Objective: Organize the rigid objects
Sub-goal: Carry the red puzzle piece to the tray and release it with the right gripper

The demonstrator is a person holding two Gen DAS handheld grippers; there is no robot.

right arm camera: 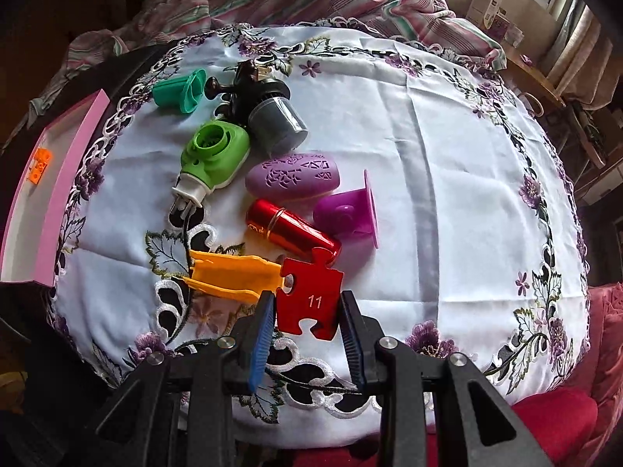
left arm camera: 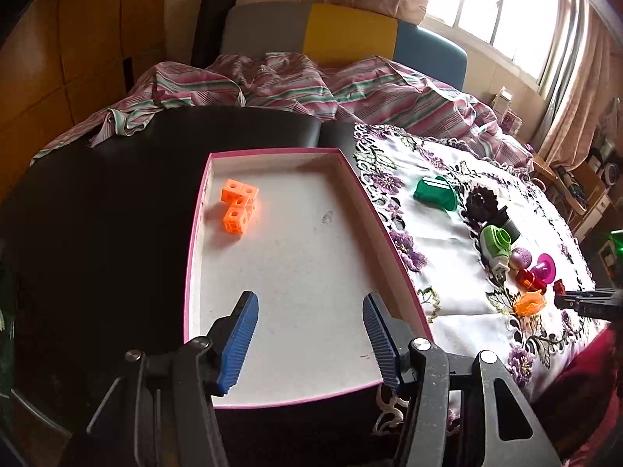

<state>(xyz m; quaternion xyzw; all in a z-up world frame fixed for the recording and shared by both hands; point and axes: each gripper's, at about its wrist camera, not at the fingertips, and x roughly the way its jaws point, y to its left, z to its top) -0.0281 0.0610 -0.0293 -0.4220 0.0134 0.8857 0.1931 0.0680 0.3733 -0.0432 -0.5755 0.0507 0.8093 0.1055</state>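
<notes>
My right gripper (right arm camera: 307, 299) is shut on a flat red puzzle piece (right arm camera: 311, 292) marked 11, its blue pads against the piece's two sides. The piece overlaps a yellow plastic clip (right arm camera: 229, 272) and the end of a red metallic tube (right arm camera: 292, 229). In the left wrist view my left gripper (left arm camera: 309, 299) stands open with nothing between its fingers, over the near part of a pink-rimmed white box (left arm camera: 272, 151). An orange cluster of cubes (left arm camera: 237, 210) lies in the box's far left corner. The right gripper (left arm camera: 584, 299) shows at that view's right edge.
On the embroidered cloth (right arm camera: 428, 155) lie a dark green cone (right arm camera: 181, 91), a black gadget (right arm camera: 249, 81), a grey cup (right arm camera: 278, 122), a light green plug-in device (right arm camera: 214, 155), a purple oval (right arm camera: 292, 175) and a magenta funnel (right arm camera: 350, 214). A striped bedsheet (left arm camera: 350, 89) lies bunched behind.
</notes>
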